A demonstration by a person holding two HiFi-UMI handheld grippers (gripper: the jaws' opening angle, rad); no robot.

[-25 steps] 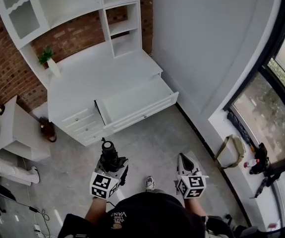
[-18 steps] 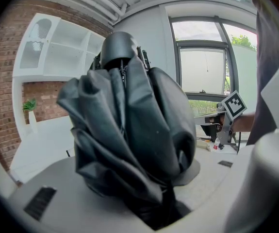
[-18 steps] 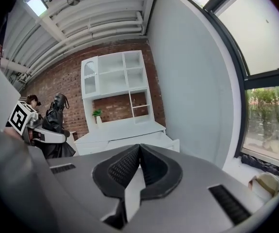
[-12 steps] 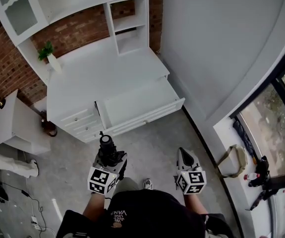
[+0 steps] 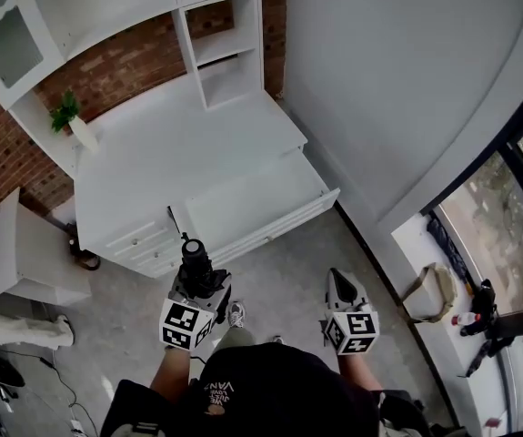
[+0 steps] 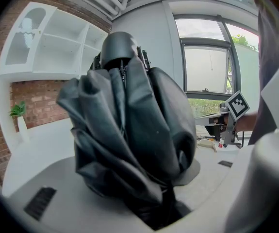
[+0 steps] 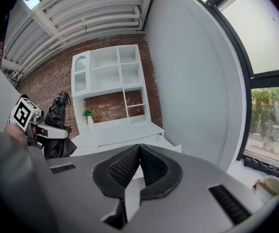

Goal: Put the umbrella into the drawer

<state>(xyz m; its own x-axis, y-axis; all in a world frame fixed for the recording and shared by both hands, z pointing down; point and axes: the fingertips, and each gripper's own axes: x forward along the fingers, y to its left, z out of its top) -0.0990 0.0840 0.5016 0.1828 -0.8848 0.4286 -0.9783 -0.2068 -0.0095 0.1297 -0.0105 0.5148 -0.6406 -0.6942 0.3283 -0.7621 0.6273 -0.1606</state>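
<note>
Both hands reach forward side by side, tilted slightly down. The left gripper pinches the folded black umbrella (its bundled fabric juts past the tips), short of the open drawer. The right gripper is pressed together, empty.

Overhead head view, gripper views probably facing drawer
</note>
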